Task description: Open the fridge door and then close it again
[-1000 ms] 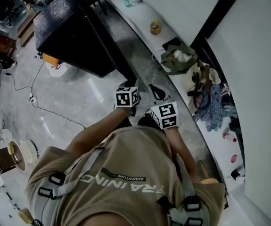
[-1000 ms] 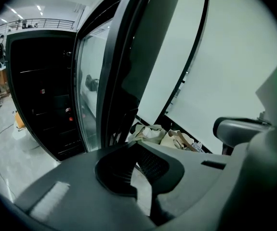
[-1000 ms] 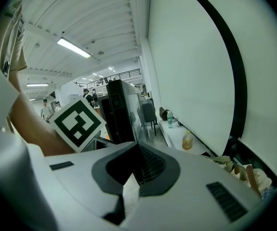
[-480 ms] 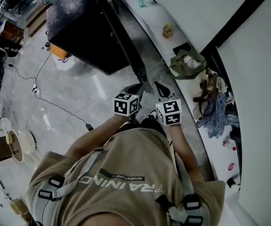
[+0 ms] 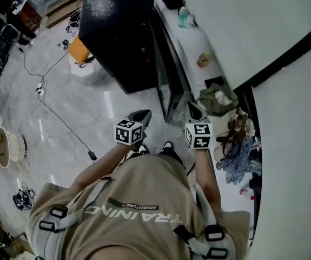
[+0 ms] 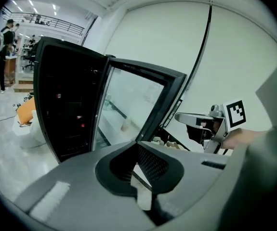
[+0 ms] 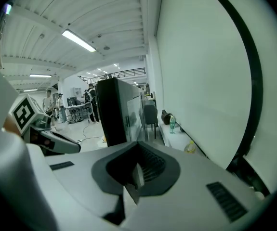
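While door [image 5: 169, 85] ajar, fridge [image 5: 117, 37] int. dark, contents unclear.

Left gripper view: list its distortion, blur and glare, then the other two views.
Left gripper view: fisheye bend with black corners, the fridge door frame bows, its glass has a pale sheen, the near foreground is soft. Right gripper view: same bend, the wall's black stripe curves, the ceiling strip light is blown out. Head view: dim, with pale reflections on the glossy floor.

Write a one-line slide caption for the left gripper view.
Black fridge with its glass door swung open, seen past the shut, empty left gripper; right gripper held to the door's right.
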`<state>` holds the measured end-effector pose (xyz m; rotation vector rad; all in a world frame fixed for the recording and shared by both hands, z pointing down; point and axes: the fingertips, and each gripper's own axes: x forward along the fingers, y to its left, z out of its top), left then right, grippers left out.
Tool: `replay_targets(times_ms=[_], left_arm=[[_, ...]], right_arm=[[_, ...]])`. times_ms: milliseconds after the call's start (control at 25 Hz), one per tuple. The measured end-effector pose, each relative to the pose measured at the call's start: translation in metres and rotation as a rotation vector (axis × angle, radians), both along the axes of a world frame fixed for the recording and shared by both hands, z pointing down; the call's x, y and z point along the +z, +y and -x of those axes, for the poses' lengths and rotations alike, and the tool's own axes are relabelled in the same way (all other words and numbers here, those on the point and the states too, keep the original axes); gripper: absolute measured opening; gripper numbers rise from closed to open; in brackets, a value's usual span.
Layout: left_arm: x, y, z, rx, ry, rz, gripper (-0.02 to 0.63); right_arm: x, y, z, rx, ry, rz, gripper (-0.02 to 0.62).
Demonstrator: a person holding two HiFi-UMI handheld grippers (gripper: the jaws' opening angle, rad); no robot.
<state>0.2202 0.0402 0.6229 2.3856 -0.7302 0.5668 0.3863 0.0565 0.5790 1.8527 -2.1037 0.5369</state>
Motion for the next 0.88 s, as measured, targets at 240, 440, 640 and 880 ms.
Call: replay_targets(times_ms=[240, 440, 640, 880], left_arm=[[-0.015, -0.007, 0.031, -0.083, 0.009, -0.05, 0.0], [-0.02, -0.012, 0.049, -0.196, 0.003, -0.085, 0.0], [-0.028, -0.016, 0.054, -0.248, -0.026, -0.134, 0.0], [-0.036, -0.016, 0.058, -0.261, -0.083, -0.211, 0.0]], right_arm=[[-0.006, -0.019, 0.0, -0.071, 0.01, -0.024, -0.003], [-0.01, -0.025, 0.013, -0.133, -0.027, -0.061, -0.005], [-0.014, -0.029, 0.02, -0.181, -0.047, -0.084, -0.005], [-0.018, -0.026, 0.032, -0.234, -0.039, -0.097, -0.005]])
